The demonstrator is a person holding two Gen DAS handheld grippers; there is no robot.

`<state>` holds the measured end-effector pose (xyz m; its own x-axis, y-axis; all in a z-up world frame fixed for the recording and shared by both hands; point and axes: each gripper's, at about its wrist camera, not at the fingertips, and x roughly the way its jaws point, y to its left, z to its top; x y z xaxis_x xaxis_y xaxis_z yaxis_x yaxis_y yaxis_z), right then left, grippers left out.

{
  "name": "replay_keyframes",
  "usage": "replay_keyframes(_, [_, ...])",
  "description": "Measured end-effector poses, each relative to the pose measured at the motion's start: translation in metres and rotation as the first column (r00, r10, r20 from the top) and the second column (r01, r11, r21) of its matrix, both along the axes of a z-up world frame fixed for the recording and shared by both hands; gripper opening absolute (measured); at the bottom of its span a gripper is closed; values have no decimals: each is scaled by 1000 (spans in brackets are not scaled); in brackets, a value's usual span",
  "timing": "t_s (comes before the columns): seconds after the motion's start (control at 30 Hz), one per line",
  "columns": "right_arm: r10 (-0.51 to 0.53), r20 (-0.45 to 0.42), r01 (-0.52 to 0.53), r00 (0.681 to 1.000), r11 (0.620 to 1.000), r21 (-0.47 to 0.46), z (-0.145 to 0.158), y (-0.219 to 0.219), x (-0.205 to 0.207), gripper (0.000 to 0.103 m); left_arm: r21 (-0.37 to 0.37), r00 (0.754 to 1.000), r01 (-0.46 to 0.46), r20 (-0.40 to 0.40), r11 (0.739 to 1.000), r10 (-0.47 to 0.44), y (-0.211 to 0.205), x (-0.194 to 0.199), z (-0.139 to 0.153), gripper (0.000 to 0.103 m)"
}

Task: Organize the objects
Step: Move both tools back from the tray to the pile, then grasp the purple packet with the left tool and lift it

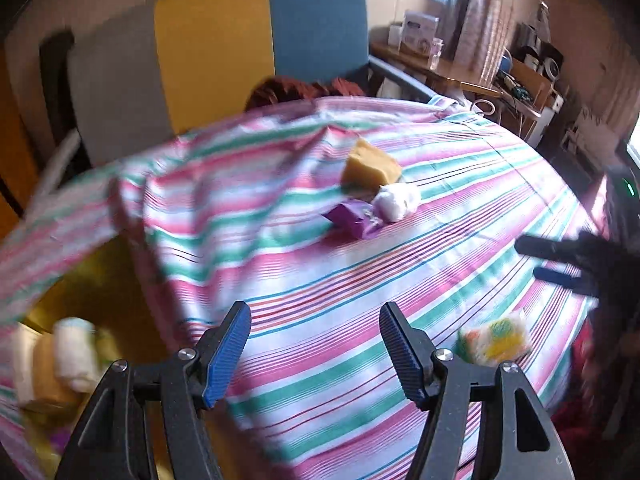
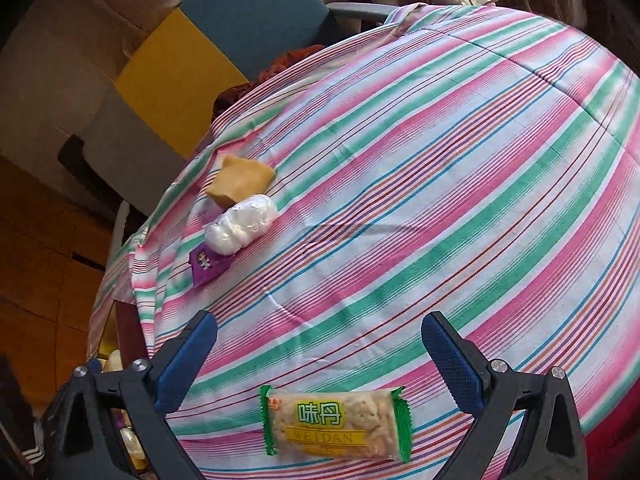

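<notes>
On the striped tablecloth point(image 1: 360, 272) lie a tan wedge-shaped snack point(image 1: 370, 166), a white plastic-wrapped ball point(image 1: 394, 202) and a purple packet point(image 1: 354, 220), close together. My left gripper point(image 1: 316, 354) is open and empty above the cloth, well short of them. A green-and-yellow cracker packet point(image 1: 494, 340) lies to its right. In the right wrist view the same packet point(image 2: 336, 424) lies between the fingers of my open right gripper point(image 2: 320, 354), near their base. The wedge point(image 2: 240, 180), ball point(image 2: 242, 224) and purple packet point(image 2: 208, 264) lie far left. The right gripper point(image 1: 560, 264) shows in the left view.
A yellow container with several wrapped items point(image 1: 68, 356) sits below the table's left edge. A blue, yellow and grey chair point(image 1: 224, 48) stands behind the table. A wooden desk with clutter point(image 1: 480, 76) is at the back right. The cloth hangs over the left edge point(image 1: 60, 240).
</notes>
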<state>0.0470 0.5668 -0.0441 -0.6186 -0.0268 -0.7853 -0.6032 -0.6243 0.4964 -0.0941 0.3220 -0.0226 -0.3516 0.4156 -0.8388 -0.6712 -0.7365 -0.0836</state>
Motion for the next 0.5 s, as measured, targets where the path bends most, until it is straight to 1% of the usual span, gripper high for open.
replay_keyframes(0.07, [3,-7,-3,1000,1000,-8,1,-1,0,103,19,997,-32,66,999,31,10,-13,-9,68])
replay_keyframes(0.13, [8,-14,-8,1000,1000,-16,2,-2,0,103,32,992,-64,110,997,61,19,-24,-17,67])
replay_keyframes(0.2, [18,-16,-18,1000,999,-26,1,-3,-1,103,44,985,-91,148,995,84,29,-34,-24,63])
replay_keyframes(0.33, [32,-17,-33,999,998,-47,-1,-5,-2,103,78,956,-177,251,981,153,51,-59,-40,57])
replay_keyframes(0.4, [38,-19,-39,999,998,-56,-1,-5,-2,103,86,944,-212,274,973,182,58,-67,-44,56])
replay_keyframes(0.5, [45,-21,-46,999,997,-69,-3,-5,-2,103,101,920,-277,313,955,234,71,-83,-52,56])
